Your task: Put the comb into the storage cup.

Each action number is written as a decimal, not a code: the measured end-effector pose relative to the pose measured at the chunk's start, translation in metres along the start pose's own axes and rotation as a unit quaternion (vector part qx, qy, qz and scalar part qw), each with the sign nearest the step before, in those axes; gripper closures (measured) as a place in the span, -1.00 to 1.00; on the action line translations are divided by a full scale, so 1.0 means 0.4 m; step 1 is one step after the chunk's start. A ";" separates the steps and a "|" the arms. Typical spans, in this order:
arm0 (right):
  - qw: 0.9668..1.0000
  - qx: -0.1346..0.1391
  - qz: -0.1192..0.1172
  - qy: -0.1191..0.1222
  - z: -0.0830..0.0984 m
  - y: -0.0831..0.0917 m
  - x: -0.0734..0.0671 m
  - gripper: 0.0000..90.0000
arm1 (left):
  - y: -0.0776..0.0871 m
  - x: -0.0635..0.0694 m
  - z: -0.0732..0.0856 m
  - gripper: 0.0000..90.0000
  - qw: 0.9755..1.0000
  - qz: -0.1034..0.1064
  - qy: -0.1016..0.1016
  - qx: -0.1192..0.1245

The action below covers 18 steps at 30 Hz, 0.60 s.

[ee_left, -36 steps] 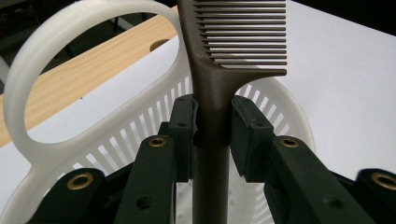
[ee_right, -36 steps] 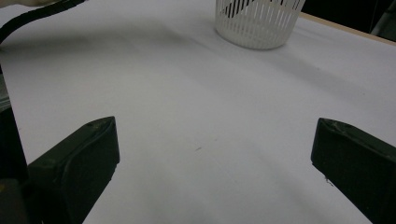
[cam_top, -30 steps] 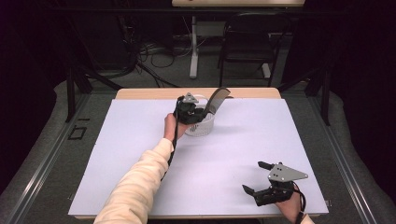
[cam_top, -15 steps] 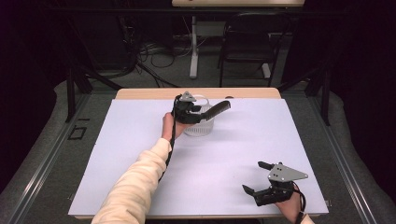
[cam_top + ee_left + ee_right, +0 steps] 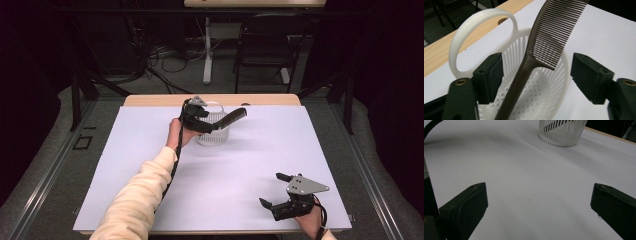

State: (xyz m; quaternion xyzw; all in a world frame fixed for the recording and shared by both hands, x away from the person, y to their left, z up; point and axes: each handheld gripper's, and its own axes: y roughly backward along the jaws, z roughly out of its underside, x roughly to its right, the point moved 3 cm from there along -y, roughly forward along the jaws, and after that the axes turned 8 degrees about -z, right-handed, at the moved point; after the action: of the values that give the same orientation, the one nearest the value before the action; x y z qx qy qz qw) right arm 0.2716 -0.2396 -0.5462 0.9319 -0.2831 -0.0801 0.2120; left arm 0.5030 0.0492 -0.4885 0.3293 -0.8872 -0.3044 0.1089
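High view: the left tool hangs over the white basket at the counter's far edge. Left gripper view: its jaws, just opening, stand released around the comb, whose handle leans inside the basket. Right gripper view: the right tool gapes, released.

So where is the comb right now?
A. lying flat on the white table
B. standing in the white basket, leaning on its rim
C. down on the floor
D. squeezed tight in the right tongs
B: in the left gripper view the comb has its handle down inside the white basket and its teeth sticking out over the rim, while the left tongs, which have just been opening, stand apart on either side without touching it.
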 end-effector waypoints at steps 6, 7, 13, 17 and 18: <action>1.000 0.002 0.001 0.001 0.000 0.000 0.000 -0.98 | 0.028 0.000 -0.004 -0.68 1.000 -0.002 -0.005 -0.011; 1.000 0.002 0.000 0.001 0.000 0.001 0.000 -0.98 | 0.034 0.000 -0.004 -0.71 1.000 -0.001 -0.005 -0.017; 1.000 0.001 -0.001 0.001 0.000 0.000 0.000 -0.98 | 0.066 -0.001 0.000 -0.88 1.000 -0.006 -0.006 -0.028; 1.000 0.001 -0.001 0.002 0.000 0.000 0.000 -0.98 | 0.090 -0.002 0.005 -0.95 0.999 -0.008 -0.010 -0.035; 1.000 0.002 0.000 0.001 0.000 0.000 0.000 -0.98 | 0.095 -0.003 0.007 -0.96 0.999 -0.009 -0.010 -0.036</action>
State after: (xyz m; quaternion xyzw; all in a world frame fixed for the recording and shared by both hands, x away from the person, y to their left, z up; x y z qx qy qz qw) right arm 0.2715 -0.2394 -0.5461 0.9325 -0.2831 -0.0789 0.2100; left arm 0.4829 0.0739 -0.4673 0.3301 -0.8736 -0.3404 0.1092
